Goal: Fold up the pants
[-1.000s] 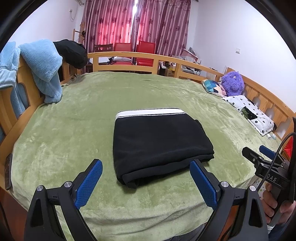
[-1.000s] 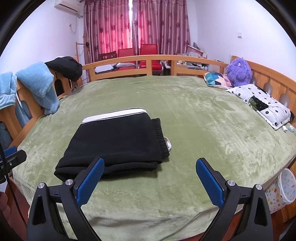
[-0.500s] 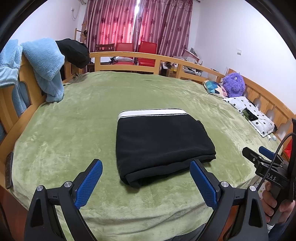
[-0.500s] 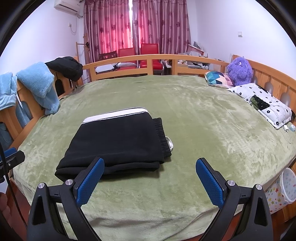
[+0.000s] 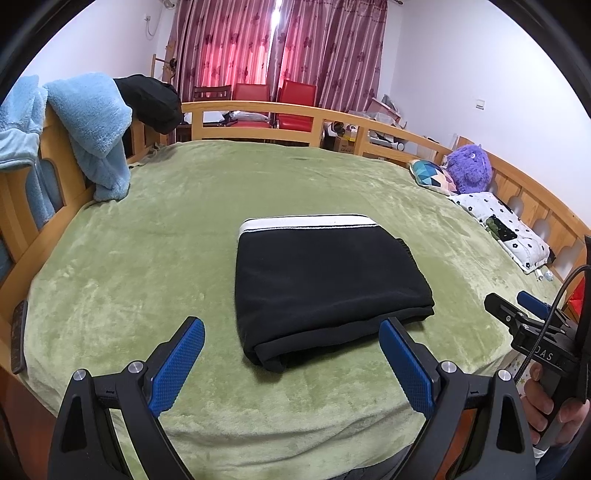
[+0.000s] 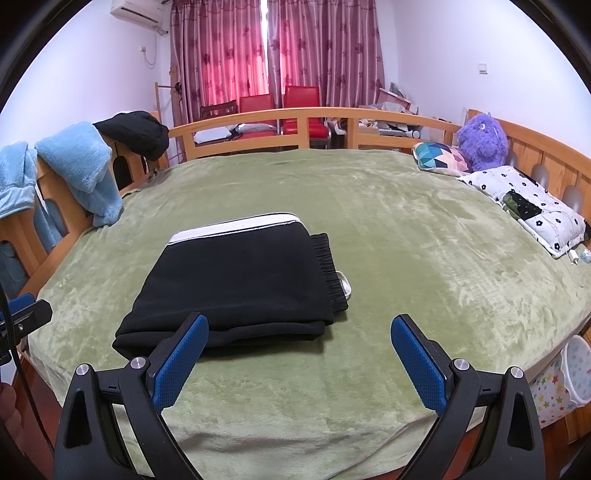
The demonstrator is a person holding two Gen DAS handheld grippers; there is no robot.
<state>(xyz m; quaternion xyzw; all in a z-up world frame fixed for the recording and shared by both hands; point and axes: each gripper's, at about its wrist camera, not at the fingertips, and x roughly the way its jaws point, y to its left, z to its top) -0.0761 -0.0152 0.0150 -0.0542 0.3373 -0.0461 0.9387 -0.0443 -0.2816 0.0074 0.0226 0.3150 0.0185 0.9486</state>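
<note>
Item: pants [image 5: 325,284], black, folded into a compact rectangle with a white band along the far edge and a ribbed cuff showing at the right side; lying flat on the near-centre of the green blanket [image 5: 184,258], nearer its front edge than its far one. Left gripper [image 5: 291,354]: jaws spread wide, holding nothing, poised above the blanket just short of the near fold of the pants, touching neither. Right gripper [image 6: 299,354]: likewise spread and empty, set to the right of the bundle, its left finger [image 6: 181,358] overlapping the near corner of the pants in view; contact cannot be told. Edges: bare blanket lies on all four sides of the pants, widest to the right and beyond; the front edge of the bed drops away just under both grippers. A small pale object [image 6: 345,284] sits against the ribbed cuff. Surface: plush green cover, lightly creased, over a bed enclosed by a wooden rail [image 5: 258,110] on the left, far and right sides. Draped on the left rail: light blue towel [image 5: 92,129] and a black garment [image 5: 151,101]. Right side: patterned cushion [image 6: 441,157], purple plush toy [image 6: 482,142], flower-print pillow [image 6: 528,203]. Room: red chairs [image 6: 280,103] behind the far rail, maroon curtains [image 6: 277,48], wall air conditioner [image 6: 138,13], white walls.
</note>
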